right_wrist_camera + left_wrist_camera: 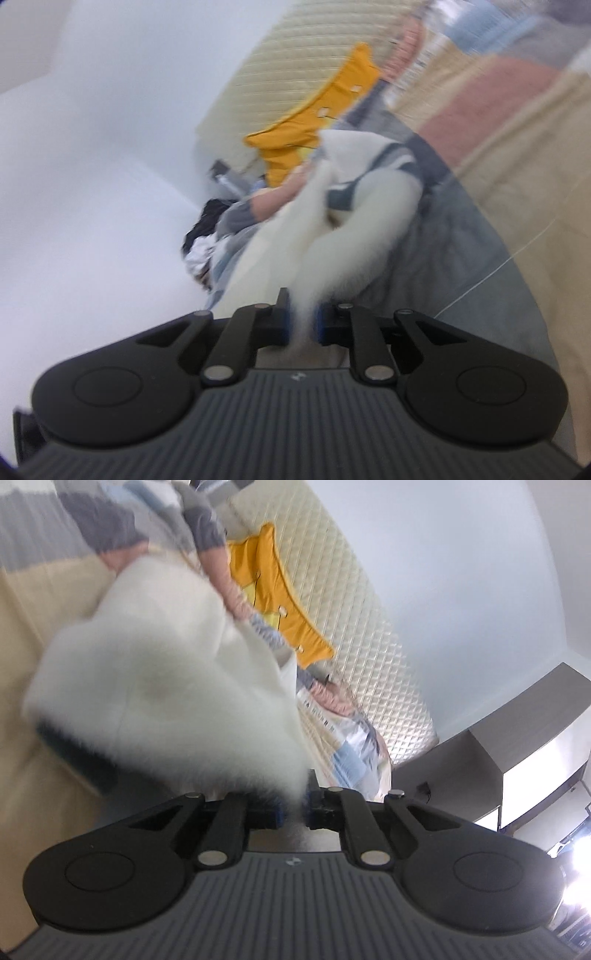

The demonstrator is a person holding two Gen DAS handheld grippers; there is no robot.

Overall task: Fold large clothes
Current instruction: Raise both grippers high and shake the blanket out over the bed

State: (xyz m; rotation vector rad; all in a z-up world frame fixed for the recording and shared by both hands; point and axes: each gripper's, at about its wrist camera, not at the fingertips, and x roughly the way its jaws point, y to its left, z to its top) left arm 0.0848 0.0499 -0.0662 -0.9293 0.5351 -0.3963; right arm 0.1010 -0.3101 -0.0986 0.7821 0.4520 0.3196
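White fleece garment (155,672) bunched, lifted above patchwork bedspread (44,709). Left gripper (295,808) clenched on one fleece edge; right gripper (303,325) clenched on another. Yellow cushion (273,590) beyond garment, against quilted headboard (354,602).

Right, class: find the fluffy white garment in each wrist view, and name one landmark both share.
Left wrist: white garment fills centre-left, tapering into the left claw.
Right wrist: centre, running from the right claw upward.
Shared landmark: orange cushion.
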